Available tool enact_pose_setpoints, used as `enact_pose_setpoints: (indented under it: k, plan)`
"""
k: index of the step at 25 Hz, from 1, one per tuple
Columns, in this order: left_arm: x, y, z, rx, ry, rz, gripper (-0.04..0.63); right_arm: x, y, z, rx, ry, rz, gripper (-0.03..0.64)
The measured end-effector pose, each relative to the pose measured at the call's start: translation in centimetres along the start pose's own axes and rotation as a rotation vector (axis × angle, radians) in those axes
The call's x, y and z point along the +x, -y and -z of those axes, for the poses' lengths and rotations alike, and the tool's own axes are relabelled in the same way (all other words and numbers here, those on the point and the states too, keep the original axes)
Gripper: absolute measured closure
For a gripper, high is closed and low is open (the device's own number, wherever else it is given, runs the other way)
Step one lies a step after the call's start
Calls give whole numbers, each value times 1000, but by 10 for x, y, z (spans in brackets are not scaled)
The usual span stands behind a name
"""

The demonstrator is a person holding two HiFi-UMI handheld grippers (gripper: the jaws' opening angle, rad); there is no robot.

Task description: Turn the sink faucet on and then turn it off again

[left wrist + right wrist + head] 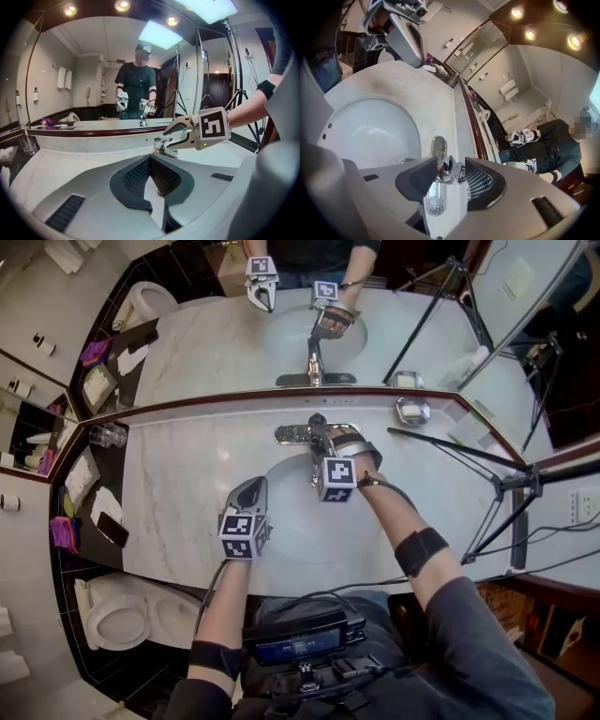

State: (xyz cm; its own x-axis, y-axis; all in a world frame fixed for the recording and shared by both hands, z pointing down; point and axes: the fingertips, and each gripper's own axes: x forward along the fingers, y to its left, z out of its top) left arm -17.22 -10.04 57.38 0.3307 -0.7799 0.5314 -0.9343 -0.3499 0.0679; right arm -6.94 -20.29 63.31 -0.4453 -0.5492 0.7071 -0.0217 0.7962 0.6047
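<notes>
The chrome faucet (305, 434) stands at the back rim of the white sink basin (295, 535) in a marble counter. My right gripper (323, 439) reaches over it. In the right gripper view its jaws (451, 171) stand open, rolled on their side, with the faucet handle (454, 168) between them and close to both pads. The left gripper view shows those fingers (180, 127) straddling the faucet top (163, 144). My left gripper (251, 486) hovers over the basin's left rim, shut (150, 161) with nothing in it. No water runs from the spout.
A wall mirror (309, 334) behind the counter repeats the scene. A glass tumbler (108, 435) stands at the far left of the counter and a metal soap dish (412, 411) to the faucet's right. A black tripod (506, 488) leans over the right end. A toilet (117, 615) is at lower left.
</notes>
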Motion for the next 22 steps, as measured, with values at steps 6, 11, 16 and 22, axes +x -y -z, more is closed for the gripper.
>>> enact_pose_setpoints:
  k: [6,11,16,22]
  plan:
    - [1,-1,4,-6,-7,1,592,10,-11,7,-34,-28,-22,452]
    - [2,-6,10,-17,-18,-2,592,9,-8,6,-44,-33,5,482]
    - [2,-5,11,-16,-22,4,592,8,-10,5,-31,-48,10,482]
    - [4,-5,11,-16,-21,3,592,9,-11,7,-16,-53,21,482]
